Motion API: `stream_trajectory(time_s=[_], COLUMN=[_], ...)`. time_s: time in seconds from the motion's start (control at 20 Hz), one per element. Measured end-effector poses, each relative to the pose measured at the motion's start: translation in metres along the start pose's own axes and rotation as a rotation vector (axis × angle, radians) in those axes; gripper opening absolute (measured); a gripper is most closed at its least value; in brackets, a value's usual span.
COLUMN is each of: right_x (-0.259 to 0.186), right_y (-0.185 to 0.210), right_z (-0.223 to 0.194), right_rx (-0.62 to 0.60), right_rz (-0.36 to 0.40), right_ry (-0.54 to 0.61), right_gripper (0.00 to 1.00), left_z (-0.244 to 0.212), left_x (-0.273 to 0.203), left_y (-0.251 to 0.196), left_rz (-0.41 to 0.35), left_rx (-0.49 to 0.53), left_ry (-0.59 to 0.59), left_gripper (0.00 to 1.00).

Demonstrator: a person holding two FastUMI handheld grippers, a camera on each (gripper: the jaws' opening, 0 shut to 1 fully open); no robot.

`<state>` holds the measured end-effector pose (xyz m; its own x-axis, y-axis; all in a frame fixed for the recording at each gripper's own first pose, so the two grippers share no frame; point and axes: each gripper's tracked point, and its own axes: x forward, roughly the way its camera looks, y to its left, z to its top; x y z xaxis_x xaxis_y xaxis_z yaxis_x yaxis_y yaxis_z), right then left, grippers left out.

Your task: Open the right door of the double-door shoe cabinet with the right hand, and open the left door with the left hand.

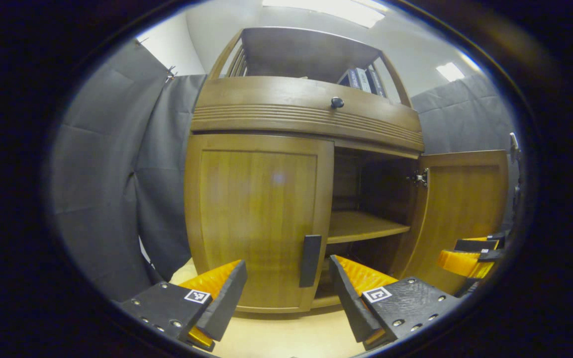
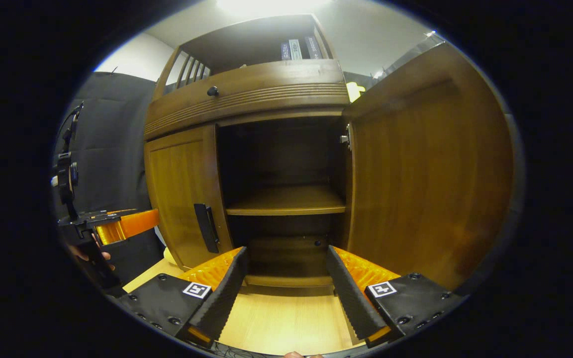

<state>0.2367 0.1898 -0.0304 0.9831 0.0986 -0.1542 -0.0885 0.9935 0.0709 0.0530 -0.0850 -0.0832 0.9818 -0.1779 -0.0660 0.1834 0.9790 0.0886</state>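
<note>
Wooden right door (image 2: 430, 169) stands open; panelled left door (image 1: 259, 219) shut.

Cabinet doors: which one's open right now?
The right door is open, swung out to show the shelf. The left door is shut flush, its handle untouched between the open left gripper's fingers.

Left gripper view: left door (image 1: 259, 219) mid-frame, its handle (image 1: 310, 260) at its right edge; shelf (image 1: 363, 224) right of it, in the compartment; right door (image 1: 465, 214) far right; drawer knob (image 1: 336, 102) above; books (image 1: 363, 79) upper right.
</note>
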Motion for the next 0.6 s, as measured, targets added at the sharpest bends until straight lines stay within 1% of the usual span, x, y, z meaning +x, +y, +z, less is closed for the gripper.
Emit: stream_trajectory(time_s=[0.15,0.3,0.45,0.5,0.55,0.6], right_x=[0.025,0.04,0.056,0.06,0.064,0.068], right_y=[0.001,0.002,0.002,0.003,0.003,0.003], right_z=[-0.002,-0.004,-0.003,-0.003,-0.001,0.0], right_rx=[0.018,0.016,0.01,0.006,0.005,0.005], right_rz=[0.014,0.025,0.046,0.057,0.066,0.071], right_ry=[0.006,0.008,0.011,0.009,0.005,0.0], right_gripper=[0.94,0.94,0.94,0.94,0.98,0.94], left_z=[-0.001,-0.002,-0.001,0.0,-0.002,-0.003], left_x=[0.002,0.006,0.009,0.009,0.009,0.01], left_y=[0.0,-0.001,-0.001,-0.005,-0.007,-0.006], left_rz=[0.002,0.008,0.047,0.05,0.044,0.039], left_rx=[0.006,0.001,0.033,0.036,0.036,0.035], left_ry=[0.016,0.036,0.051,0.054,0.06,0.068], left_gripper=[0.95,0.95,0.95,0.95,0.95,0.95])
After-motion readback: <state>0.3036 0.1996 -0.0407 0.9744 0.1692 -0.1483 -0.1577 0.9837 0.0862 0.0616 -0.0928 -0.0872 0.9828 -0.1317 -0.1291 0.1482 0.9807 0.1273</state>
